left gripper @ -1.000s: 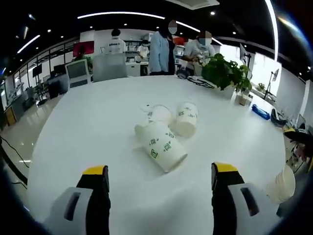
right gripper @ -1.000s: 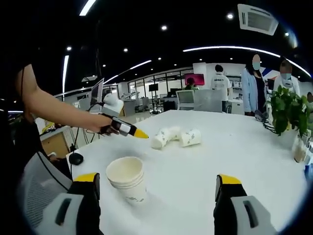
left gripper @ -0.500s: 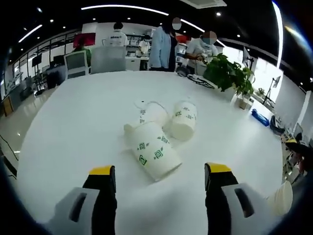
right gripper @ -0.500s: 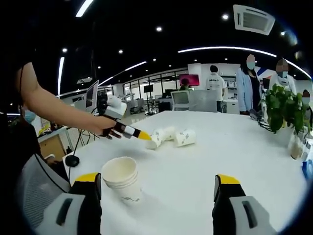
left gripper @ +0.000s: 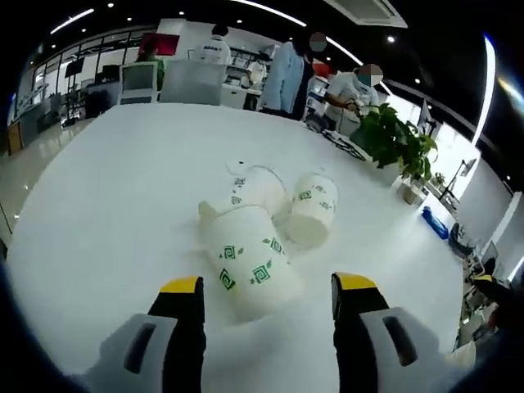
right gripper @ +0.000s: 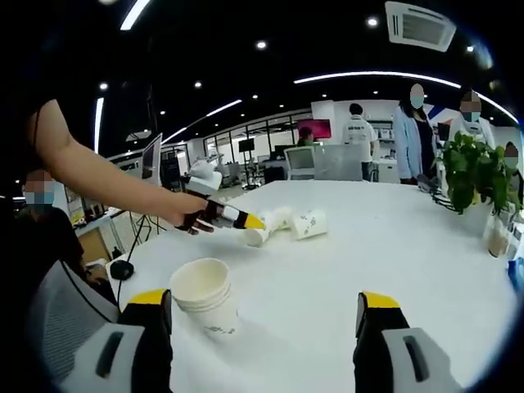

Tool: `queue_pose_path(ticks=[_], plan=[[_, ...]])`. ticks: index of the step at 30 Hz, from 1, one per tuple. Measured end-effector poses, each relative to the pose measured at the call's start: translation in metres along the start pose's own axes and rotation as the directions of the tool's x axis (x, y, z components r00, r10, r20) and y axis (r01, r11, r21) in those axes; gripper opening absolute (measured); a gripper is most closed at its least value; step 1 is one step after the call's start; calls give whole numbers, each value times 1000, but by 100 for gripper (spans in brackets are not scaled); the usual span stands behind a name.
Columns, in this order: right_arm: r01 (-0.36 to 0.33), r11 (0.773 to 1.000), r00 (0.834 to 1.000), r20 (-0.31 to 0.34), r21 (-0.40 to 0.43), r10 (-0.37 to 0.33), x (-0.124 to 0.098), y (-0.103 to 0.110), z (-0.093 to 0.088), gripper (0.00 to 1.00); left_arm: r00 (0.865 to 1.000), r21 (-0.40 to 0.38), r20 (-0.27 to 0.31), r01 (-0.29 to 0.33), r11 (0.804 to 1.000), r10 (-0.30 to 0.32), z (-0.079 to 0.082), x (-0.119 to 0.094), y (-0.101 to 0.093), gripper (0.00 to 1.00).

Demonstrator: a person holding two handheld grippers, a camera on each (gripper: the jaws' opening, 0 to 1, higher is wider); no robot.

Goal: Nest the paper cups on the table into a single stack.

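Now left hand-held gripper (left gripper: 266,291) spread around lying cup (left gripper: 250,262); right hand-held gripper (right gripper: 260,307) spread beside upright stack (right gripper: 205,296).

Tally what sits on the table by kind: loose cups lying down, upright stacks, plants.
Loose paper cups lying on their sides: 3
Upright cup stack: 1
Potted plant: 1
Total: 5

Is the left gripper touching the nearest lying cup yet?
Apart: in the left gripper view the nearest lying cup lies between and ahead of the open left gripper, with table showing beside both jaws.
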State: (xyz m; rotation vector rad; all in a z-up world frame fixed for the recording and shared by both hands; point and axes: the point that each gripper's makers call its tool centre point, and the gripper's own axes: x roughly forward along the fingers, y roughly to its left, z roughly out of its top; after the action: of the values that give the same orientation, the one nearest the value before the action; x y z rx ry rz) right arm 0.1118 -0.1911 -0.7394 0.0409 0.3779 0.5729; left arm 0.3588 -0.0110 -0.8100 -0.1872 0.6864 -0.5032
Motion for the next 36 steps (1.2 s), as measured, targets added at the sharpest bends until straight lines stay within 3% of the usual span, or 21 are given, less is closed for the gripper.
queue_pose_path(ticks=[23,36], plan=[[28,999,999,-40,18,-27,0,-7,-12,88,1000,-3,-3,-13,1000,13,-3,29,6,50],[26,1000,999,-43,9,-26,-1,-6,-13,86,1000,-5,-28,-11,1000,11,-10,23,4,40]])
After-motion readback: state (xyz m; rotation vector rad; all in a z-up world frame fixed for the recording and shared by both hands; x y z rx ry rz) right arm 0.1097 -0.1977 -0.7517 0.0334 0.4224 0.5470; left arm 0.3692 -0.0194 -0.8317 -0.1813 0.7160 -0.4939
